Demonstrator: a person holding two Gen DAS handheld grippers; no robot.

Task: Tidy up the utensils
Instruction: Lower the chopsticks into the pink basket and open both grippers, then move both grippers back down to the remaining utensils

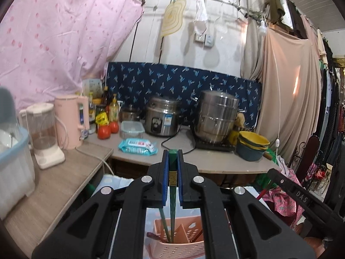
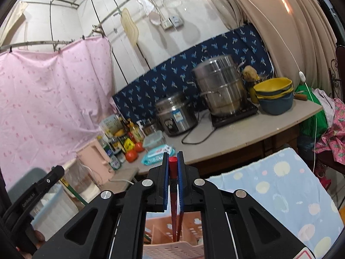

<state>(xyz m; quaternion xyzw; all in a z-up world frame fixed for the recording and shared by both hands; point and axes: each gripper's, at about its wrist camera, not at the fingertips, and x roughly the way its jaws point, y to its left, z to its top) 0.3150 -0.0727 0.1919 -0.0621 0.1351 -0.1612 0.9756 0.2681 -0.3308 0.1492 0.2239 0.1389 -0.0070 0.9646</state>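
Note:
My left gripper (image 1: 172, 153) is shut on a pair of green chopsticks (image 1: 172, 185) that hang down between its blue pads. Their lower ends reach into a pink perforated utensil holder (image 1: 179, 246) right below the gripper. In the right wrist view my right gripper (image 2: 173, 155) is shut on a pair of red chopsticks (image 2: 173, 198). Those chopsticks also point down into the pink utensil holder (image 2: 172, 250), whose dividers show beneath the jaws. The other gripper's black body shows at the edge of each view.
A counter (image 1: 215, 161) carries a rice cooker (image 1: 162, 116), a steel steamer pot (image 1: 216, 116), stacked yellow and blue bowls (image 1: 252, 146), a wipes pack (image 1: 138, 146), tomatoes and bottles. A pink kettle (image 1: 72, 120) and blender (image 1: 44, 133) stand on a wooden shelf at left. A dotted blue cloth (image 2: 280, 190) lies right.

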